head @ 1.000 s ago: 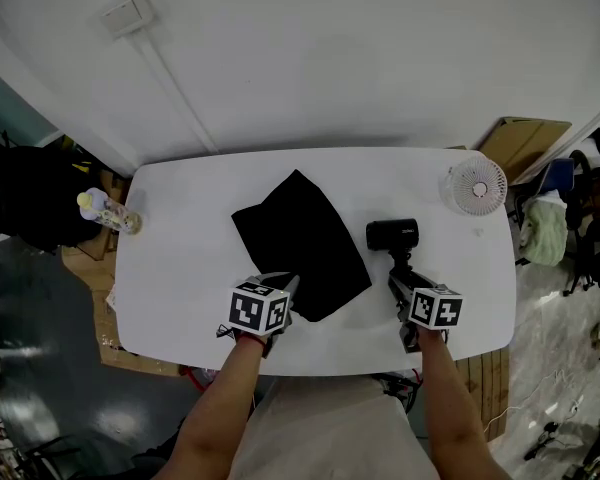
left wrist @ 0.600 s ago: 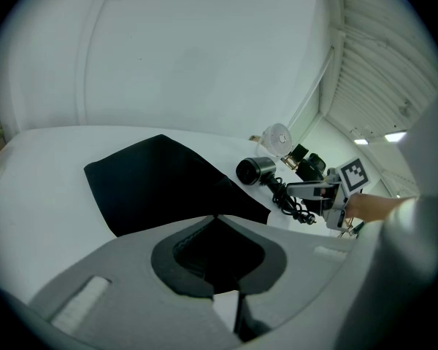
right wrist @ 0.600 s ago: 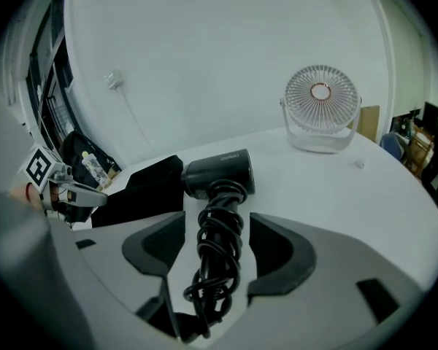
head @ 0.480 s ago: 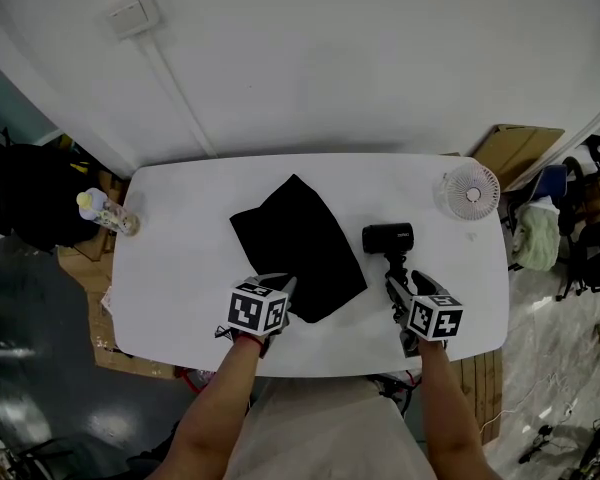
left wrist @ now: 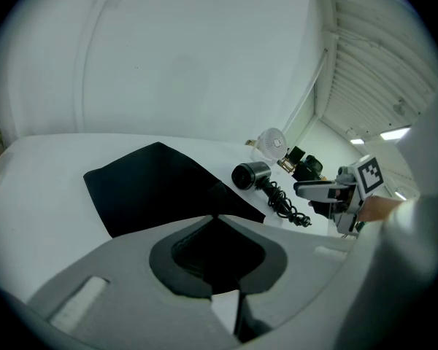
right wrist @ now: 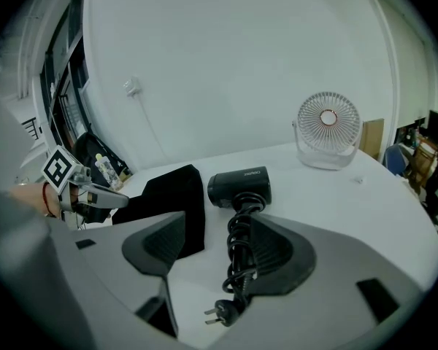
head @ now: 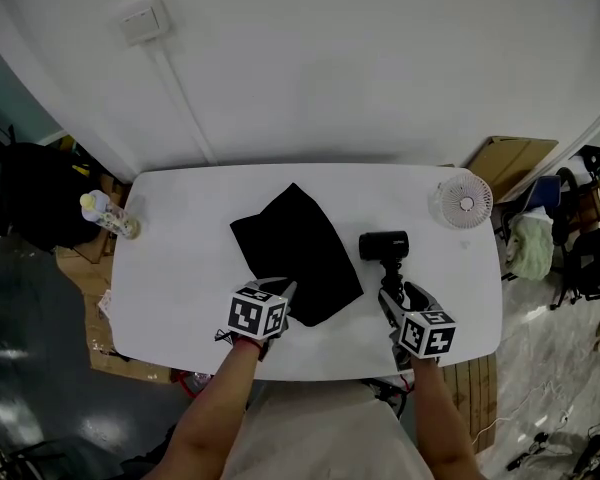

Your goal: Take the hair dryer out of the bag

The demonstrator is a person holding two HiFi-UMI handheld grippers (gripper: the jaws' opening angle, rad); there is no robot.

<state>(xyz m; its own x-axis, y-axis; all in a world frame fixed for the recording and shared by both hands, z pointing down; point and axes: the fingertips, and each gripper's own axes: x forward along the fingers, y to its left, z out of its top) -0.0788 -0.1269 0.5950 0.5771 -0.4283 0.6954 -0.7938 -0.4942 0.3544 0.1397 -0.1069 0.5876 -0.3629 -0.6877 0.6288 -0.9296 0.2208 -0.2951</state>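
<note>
Left gripper [head: 284, 291], jaws pressed together, pinches the near edge of the black bag [head: 295, 248], which lies flat on the white table [head: 180, 268]. Right gripper [head: 399, 296], jaws spread and just opened wider, holds nothing above the coiled cord [right wrist: 239, 257]. Beyond lies the hair dryer [head: 383, 245], outside the bag and just right of it.

Left forearm [head: 212, 400] and right forearm [head: 437, 420] stretched forward, left hand-held gripper [head: 288, 288] shut on bag [head: 295, 243] corner, right hand-held gripper [head: 398, 293] tilted down, jaws just opened wide, cord [right wrist: 241, 261] between them ungripped
</note>
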